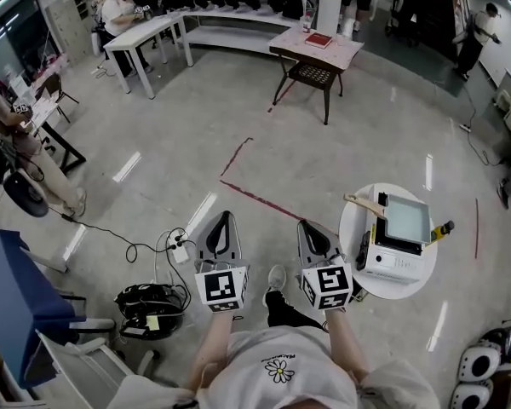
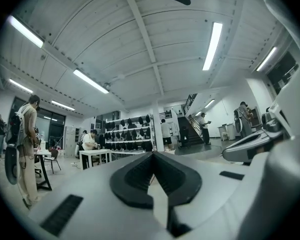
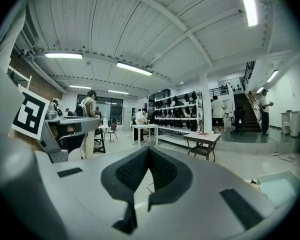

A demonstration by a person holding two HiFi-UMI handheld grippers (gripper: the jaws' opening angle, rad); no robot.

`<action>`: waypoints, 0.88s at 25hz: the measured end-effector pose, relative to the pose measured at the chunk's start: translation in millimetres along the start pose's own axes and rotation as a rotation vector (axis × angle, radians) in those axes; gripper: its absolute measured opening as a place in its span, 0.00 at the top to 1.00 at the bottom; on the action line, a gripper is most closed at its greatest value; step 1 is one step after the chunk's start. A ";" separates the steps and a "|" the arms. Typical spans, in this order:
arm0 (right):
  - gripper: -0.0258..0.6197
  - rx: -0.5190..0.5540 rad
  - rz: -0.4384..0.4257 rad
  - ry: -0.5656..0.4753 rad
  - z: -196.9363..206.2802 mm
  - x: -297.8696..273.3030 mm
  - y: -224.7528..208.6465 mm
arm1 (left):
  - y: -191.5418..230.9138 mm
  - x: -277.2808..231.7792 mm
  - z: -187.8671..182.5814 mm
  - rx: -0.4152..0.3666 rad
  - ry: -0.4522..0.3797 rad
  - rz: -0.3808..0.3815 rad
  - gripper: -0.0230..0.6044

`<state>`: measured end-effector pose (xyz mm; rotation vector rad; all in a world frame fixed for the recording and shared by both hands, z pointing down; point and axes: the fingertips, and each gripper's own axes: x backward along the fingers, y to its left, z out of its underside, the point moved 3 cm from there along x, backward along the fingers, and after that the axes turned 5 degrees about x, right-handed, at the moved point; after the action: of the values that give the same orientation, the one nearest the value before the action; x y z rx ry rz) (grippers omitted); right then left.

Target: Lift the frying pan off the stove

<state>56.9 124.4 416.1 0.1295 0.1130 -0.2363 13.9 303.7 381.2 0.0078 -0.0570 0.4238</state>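
Note:
In the head view a square grey-green frying pan point(image 1: 406, 218) with a wooden handle point(image 1: 364, 201) sits on a white portable stove point(image 1: 392, 262) on a small round white table point(image 1: 351, 233) at the right. My right gripper point(image 1: 307, 224) is shut and empty, pointing forward just left of that table. My left gripper point(image 1: 224, 216) is beside it, further left, also shut with nothing held. In the right gripper view the closed jaws point(image 3: 148, 151) point into the room, and the pan point(image 3: 280, 186) shows at the lower right edge. The left gripper view shows its closed jaws point(image 2: 152, 156).
A power strip with cables point(image 1: 177, 247) and black gear point(image 1: 149, 305) lie on the floor to my left, beside a blue object point(image 1: 13, 296). Red tape point(image 1: 255, 196) marks the floor ahead. A brown table point(image 1: 317, 49) and white tables point(image 1: 145, 32) stand far off, with people around.

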 end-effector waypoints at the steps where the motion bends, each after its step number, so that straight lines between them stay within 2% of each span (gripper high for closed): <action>1: 0.96 0.003 0.000 -0.001 -3.6 -15.2 -10.8 | 0.3 -19.5 -3.2 -0.001 -0.006 0.002 0.96; 7: 0.96 -0.012 -0.005 -0.008 -26.0 -107.7 -71.8 | 6.9 -136.4 -13.1 0.002 -0.010 0.026 0.96; 11: 0.96 -0.020 0.007 -0.027 -32.2 -142.8 -109.4 | -4.1 -189.0 -18.1 0.003 -0.042 0.057 0.96; 16: 0.96 -0.024 0.021 -0.026 -32.2 -169.4 -134.7 | -7.5 -222.7 -23.2 -0.009 -0.061 0.066 0.96; 22: 0.96 -0.061 0.024 -0.006 -24.2 -175.2 -143.4 | -2.3 -237.1 -17.8 -0.033 -0.035 0.026 0.96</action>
<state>-149.1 29.1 398.1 0.0692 0.1123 -0.2087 -199.9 204.6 349.9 -0.0182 -0.0986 0.4486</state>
